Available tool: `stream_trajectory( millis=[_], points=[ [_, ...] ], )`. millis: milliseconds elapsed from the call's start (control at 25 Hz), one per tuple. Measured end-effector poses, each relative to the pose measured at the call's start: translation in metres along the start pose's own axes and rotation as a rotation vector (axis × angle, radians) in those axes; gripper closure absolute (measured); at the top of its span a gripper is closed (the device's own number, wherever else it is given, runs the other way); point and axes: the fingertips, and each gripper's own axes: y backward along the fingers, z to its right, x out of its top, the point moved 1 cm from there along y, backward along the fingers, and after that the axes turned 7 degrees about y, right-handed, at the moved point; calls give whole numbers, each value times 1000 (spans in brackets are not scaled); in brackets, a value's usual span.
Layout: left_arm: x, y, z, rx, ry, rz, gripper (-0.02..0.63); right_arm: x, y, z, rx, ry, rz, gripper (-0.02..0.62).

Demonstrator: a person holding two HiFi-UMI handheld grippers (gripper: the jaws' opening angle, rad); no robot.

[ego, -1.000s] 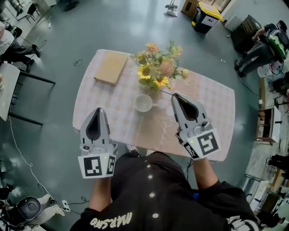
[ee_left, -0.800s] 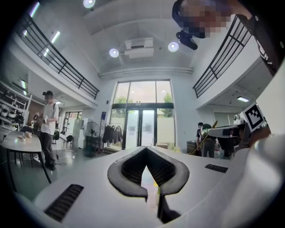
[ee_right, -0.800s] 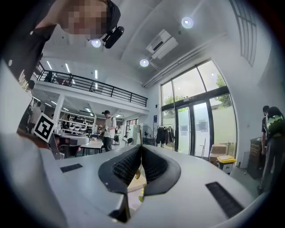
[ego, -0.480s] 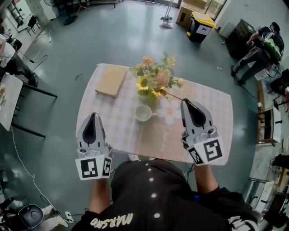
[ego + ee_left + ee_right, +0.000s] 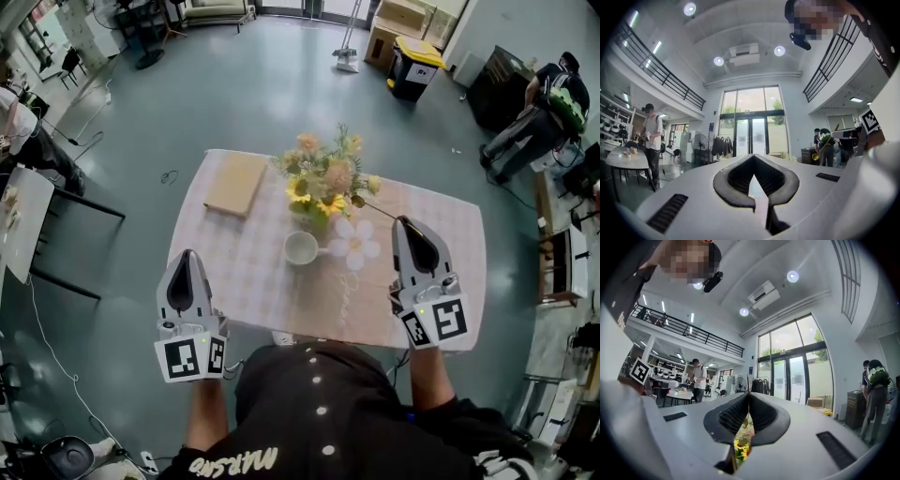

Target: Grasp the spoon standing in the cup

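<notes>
A person in a dark top stands at the near edge of a cloth-covered table (image 5: 246, 281), a gripper in each hand. The left gripper (image 5: 187, 259), held short of the table's left corner, has its fingers pressed together on nothing. The right gripper (image 5: 405, 225), over the table's right part, has its fingers pinched on a thin dark rod that looks to be the spoon (image 5: 379, 210). Its free end reaches out from the tips toward the flowers (image 5: 323, 180). The white cup (image 5: 301, 248) sits near the table's middle, well to the left of the spoon, with nothing seen standing in it. A flower-shaped mat (image 5: 355, 242) lies just beside the cup. Beyond are the bouquet and a flat tan board (image 5: 235, 184), then the grey floor, a yellow-lidded bin (image 5: 415, 62) and a bystander (image 5: 553, 94). The spoon is probably light, stiff and smooth, so the slim handle could swivel or slip between the pads. A firm pinch across the handle's flat, near its upper part, seems the safest hold.
</notes>
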Motion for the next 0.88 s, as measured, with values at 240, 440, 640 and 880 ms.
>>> stream_trajectory(
  millis=[240, 440, 640, 880],
  points=[
    [-4, 3, -6, 15, -9, 0, 591, -9, 8, 11, -41, 4, -11, 592],
    [-6, 8, -10, 24, -17, -2, 591, -15, 13, 13, -56, 1, -21, 592],
    [-15, 10, -12, 32, -17, -11, 591, -24, 13, 13, -59, 6, -29, 592],
    [-16, 9, -10, 30, -18, -16, 591, -23, 12, 12, -50, 3, -29, 592]
  ],
)
